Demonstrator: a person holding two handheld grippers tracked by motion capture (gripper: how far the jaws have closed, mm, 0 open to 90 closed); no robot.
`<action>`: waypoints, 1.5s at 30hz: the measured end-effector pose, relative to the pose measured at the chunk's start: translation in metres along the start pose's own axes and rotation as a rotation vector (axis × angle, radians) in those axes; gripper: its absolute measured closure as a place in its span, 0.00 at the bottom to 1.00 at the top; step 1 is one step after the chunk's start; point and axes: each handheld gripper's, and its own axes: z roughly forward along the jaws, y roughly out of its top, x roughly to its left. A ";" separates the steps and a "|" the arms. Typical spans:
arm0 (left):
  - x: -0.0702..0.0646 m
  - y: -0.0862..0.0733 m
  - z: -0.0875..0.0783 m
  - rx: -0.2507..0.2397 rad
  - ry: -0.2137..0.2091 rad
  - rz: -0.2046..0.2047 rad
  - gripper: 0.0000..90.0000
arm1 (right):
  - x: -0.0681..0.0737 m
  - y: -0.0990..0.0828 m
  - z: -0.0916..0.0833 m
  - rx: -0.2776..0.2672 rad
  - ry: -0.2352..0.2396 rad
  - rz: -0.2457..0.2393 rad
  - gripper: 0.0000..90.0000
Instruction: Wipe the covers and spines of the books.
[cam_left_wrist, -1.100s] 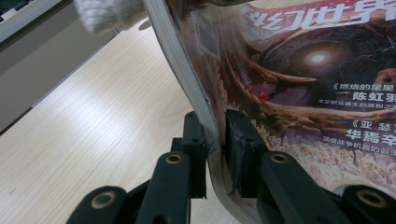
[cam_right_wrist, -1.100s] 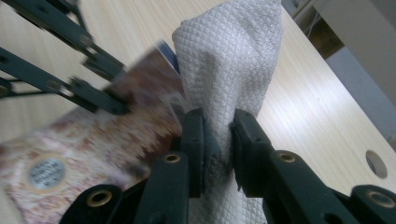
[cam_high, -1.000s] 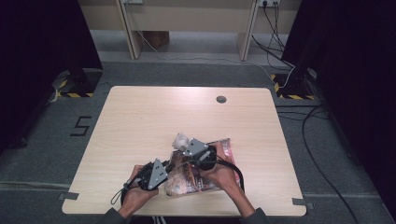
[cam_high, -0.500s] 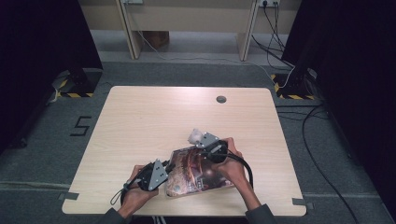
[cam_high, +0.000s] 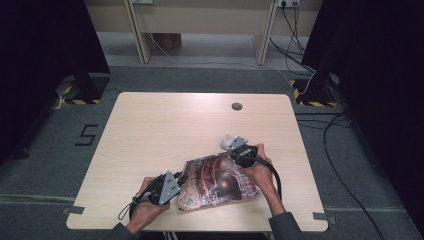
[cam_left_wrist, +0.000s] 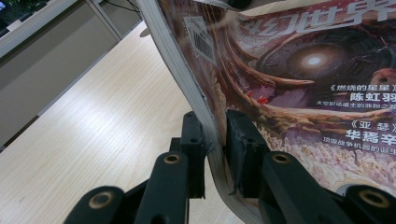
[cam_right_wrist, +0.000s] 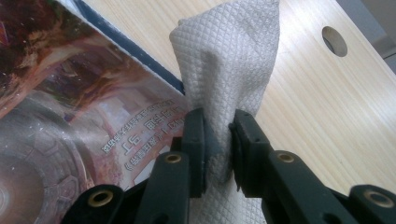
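**Magazine pinned at one edge, paper towel pressed to its cover**

Near the front edge of the table (cam_high: 150, 130), a magazine (cam_high: 217, 182) is lying with its glossy cover facing up, dark reddish artwork and pale printed lettering showing across it. Its left edge is being lifted slightly, and the pages are curving upward there in the left gripper view. Clamping that edge is the left gripper (cam_left_wrist: 215, 140), its two black jaws pressing on either side of the thin stack of pages, just below a small barcode on the cover. In the high view the same left gripper (cam_high: 175, 184) is sitting at the magazine's left side, a hand wrapped around its body.

At the magazine's upper right corner, the right gripper (cam_right_wrist: 218, 135) is pinching a white paper towel (cam_right_wrist: 233, 60), its jaws narrowed onto the bunched, quilted sheet. The towel is standing up between the jaws and touching the cover's edge where the blue border is meeting the wood. Seen from above, the right gripper (cam_high: 239, 150) is resting over that corner, cable trailing back along the forearm.

Farther out, a round hole (cam_high: 237, 106) is showing in the tabletop, well apart from the magazine.
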 end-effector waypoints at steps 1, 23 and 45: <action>0.000 0.000 0.000 -0.001 0.000 -0.001 0.86 | 0.001 0.000 -0.001 0.003 0.007 0.011 0.86; -0.001 0.002 -0.001 0.009 0.004 0.021 0.86 | 0.004 0.015 -0.004 0.045 0.037 -0.100 0.85; 0.001 0.003 -0.002 -0.001 0.013 0.032 0.86 | -0.039 -0.007 0.034 0.163 0.004 -0.061 0.85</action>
